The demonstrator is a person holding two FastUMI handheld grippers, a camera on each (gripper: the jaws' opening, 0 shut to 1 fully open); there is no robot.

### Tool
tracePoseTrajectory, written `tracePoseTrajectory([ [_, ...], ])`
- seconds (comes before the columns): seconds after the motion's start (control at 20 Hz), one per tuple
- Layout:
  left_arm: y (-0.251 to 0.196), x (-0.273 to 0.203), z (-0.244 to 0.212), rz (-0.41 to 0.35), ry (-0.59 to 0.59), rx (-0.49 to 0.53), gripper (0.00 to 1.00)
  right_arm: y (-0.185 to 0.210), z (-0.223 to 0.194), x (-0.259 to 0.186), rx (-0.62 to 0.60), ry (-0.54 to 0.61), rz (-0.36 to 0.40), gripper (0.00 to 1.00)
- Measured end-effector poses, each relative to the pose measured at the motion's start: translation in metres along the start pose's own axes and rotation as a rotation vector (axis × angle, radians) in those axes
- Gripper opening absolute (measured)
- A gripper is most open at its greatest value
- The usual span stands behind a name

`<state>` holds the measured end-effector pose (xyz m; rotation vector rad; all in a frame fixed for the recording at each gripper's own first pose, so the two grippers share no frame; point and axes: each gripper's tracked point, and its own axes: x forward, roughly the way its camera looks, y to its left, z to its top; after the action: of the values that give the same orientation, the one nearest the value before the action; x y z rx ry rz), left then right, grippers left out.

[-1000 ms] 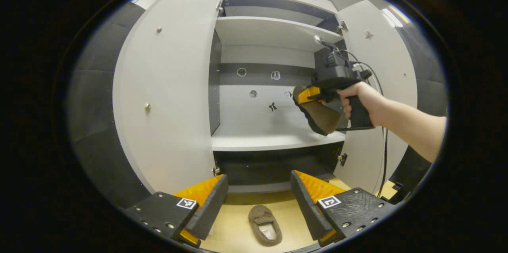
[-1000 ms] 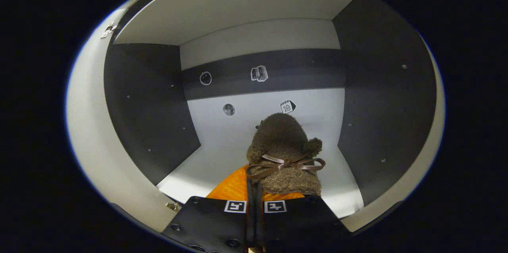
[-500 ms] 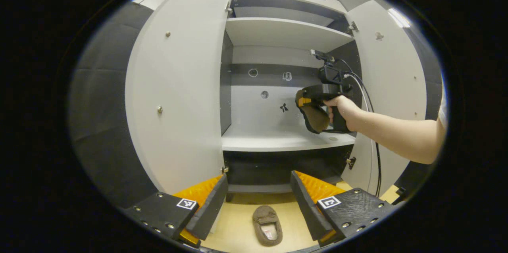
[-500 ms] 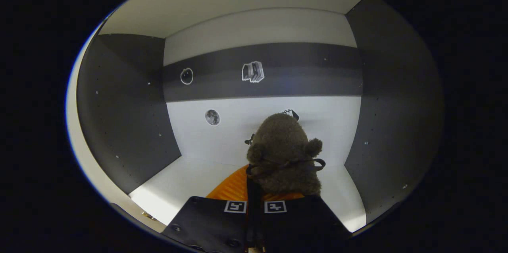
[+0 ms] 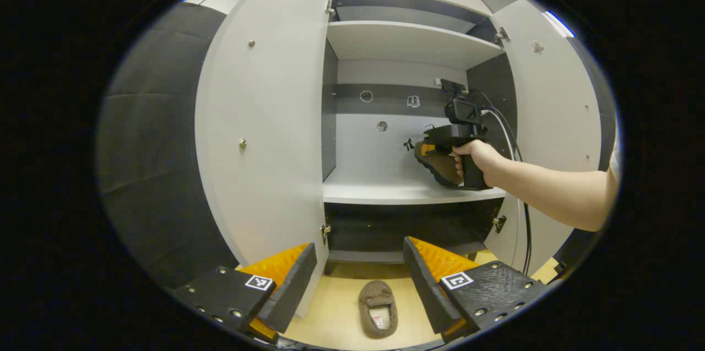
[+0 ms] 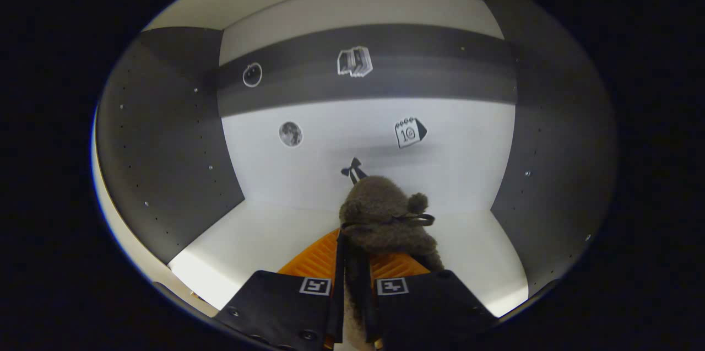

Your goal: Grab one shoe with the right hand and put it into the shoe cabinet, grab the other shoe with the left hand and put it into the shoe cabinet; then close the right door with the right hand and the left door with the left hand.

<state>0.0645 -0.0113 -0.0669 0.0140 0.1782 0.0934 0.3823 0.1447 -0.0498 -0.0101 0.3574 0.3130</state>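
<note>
Left gripper (image 5: 358,285) spread wide, low before shoe cabinet (image 5: 407,191); second shoe (image 5: 378,315) on floor in front of it. Right gripper (image 6: 352,312) pinching fuzzy shoe (image 6: 385,219) inside cabinet, just above middle shelf (image 6: 264,246). Risk: early release, shoe tumbling off shelf edge. Stickers (image 6: 410,132) on cabinet's back wall, writing unreadable.

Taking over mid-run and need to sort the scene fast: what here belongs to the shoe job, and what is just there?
Job:
held shoe, in right gripper
floor shoe, below left gripper
cabinet shelf
left door
right door

Just there:
stickers on cabinet back
cable
</note>
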Motion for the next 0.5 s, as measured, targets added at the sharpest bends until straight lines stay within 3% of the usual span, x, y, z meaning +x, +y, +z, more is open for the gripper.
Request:
tracePoseTrajectory([
  [0.1, 0.000, 0.001, 0.000, 0.003, 0.002, -0.001, 0.94, 0.010, -0.005, -0.002, 0.020, 0.032, 0.038, 0.37],
  [0.15, -0.001, 0.002, 0.000, 0.002, 0.000, -0.002, 0.94, 0.011, -0.005, -0.006, 0.029, 0.040, 0.040, 0.55],
  [0.2, -0.002, 0.002, -0.001, 0.000, 0.000, 0.001, 0.94, 0.014, -0.007, -0.010, 0.043, 0.067, 0.049, 0.63],
  [0.25, -0.004, 0.003, 0.000, -0.001, 0.000, 0.006, 0.94, 0.021, -0.008, -0.015, 0.069, 0.091, 0.068, 0.80],
  [0.3, -0.006, 0.004, 0.001, -0.002, -0.003, 0.011, 0.94, 0.027, -0.010, -0.019, 0.099, 0.122, 0.087, 0.82],
  [0.4, -0.011, 0.004, 0.001, -0.007, -0.005, 0.018, 0.94, 0.032, -0.013, -0.029, 0.140, 0.168, 0.108, 0.99],
  [0.45, -0.013, 0.004, 0.000, -0.007, 0.000, 0.022, 0.94, 0.033, -0.016, -0.034, 0.156, 0.196, 0.108, 0.93],
  [0.5, -0.015, 0.004, -0.003, -0.007, 0.005, 0.024, 0.94, 0.035, -0.017, -0.038, 0.173, 0.220, 0.125, 0.98],
])
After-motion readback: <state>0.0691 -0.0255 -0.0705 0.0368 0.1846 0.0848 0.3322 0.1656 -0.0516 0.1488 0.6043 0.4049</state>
